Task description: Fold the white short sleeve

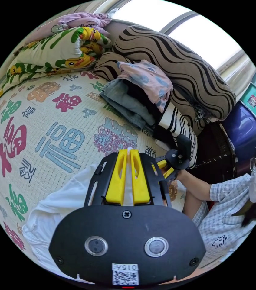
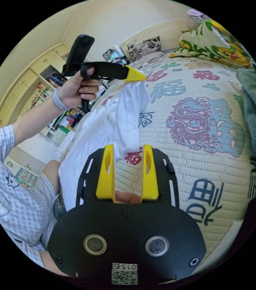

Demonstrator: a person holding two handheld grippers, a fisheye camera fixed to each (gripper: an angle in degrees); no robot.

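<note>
We log left gripper fingers closed on pinch of white short sleeve, fabric lifted clear of bed mat. Right gripper fingers parted; hanging sleeve corner sits between them, contact unclear. We see rest of shirt lying along bed's near edge, beside person. Folded clothes pile near far edge, against striped pillow; duck-print pillow at far corner.
</note>
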